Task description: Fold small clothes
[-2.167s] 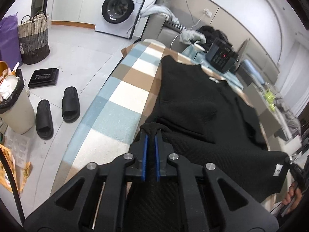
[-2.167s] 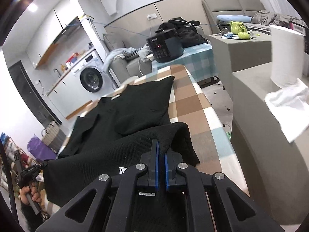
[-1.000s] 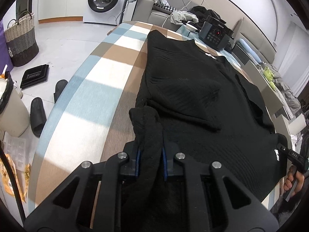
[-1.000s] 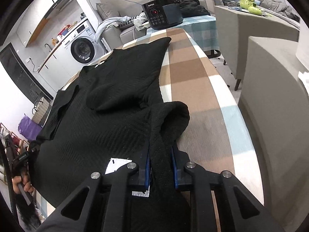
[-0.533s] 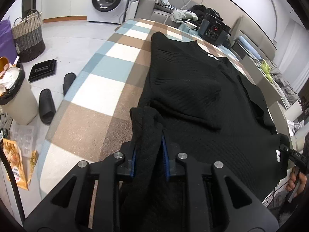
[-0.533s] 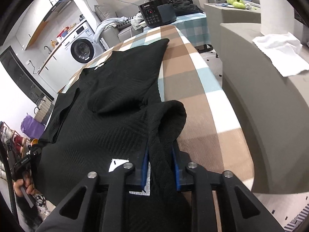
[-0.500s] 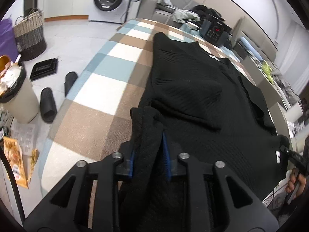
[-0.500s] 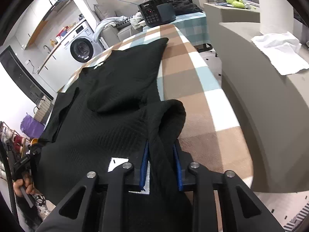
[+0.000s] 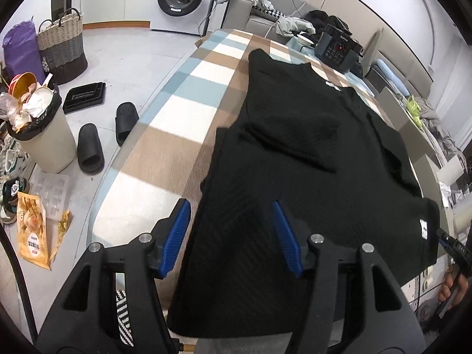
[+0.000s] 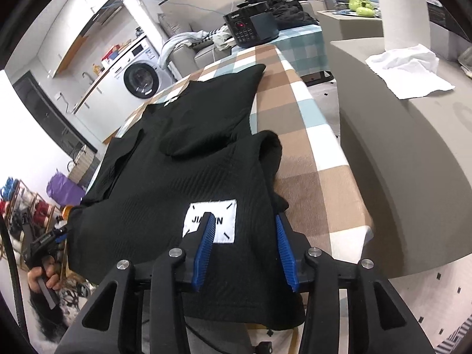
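The black garment (image 9: 295, 147) lies spread on the checked table (image 9: 183, 112), its near hem draped over the edge. Both jaws have just been opening — left hand-held gripper (image 9: 233, 233) and right hand-held gripper (image 10: 243, 250) stand wide, apparently releasing cloth to let it settle flat.

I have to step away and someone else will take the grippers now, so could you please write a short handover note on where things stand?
Left gripper: open; its jaws have just been opening, and the black garment lies under and between them, unpinched.
Right gripper: open, jaws also just opened, above the hem by the white label, nothing pinched.
Garment: spread on the checked table, near hem hanging over the table's front edge, one sleeve already folded across the chest.
Done: garment laid out and let go.
Left: the remaining folds; the near right corner is still bunched and probably needs smoothing first.
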The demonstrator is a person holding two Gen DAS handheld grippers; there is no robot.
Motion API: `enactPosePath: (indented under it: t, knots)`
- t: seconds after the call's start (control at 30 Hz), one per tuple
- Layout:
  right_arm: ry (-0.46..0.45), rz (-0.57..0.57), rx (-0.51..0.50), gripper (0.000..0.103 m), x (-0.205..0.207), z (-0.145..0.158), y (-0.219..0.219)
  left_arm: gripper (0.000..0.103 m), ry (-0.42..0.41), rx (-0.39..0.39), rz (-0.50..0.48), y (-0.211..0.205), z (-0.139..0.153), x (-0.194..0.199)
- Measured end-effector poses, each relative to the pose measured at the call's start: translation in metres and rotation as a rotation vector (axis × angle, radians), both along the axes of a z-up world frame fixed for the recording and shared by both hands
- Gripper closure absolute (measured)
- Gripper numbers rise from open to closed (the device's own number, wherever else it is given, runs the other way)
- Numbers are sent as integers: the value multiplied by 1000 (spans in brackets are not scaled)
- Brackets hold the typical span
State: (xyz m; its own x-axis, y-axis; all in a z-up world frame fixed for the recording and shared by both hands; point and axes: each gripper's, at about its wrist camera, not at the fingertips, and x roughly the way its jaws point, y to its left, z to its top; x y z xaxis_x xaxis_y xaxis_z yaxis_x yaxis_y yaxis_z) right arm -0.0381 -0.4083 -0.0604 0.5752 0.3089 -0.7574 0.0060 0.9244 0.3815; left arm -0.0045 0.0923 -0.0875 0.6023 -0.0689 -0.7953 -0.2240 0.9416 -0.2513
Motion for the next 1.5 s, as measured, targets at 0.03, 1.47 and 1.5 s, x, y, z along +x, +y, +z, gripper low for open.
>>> enactPosePath:
  t: [0.03,1.47,1.5]
  knots:
    - [4,11,-1,61,1,-1,1,48,5,4,1,-1,-1,-1]
    - [-213,-41,40,100,-20,35,-18,102,-211,-25,68,5,45,-37]
    - [-242,-49,37,100,-19,44,-18,102,-227,-19,72,6,51,-34]
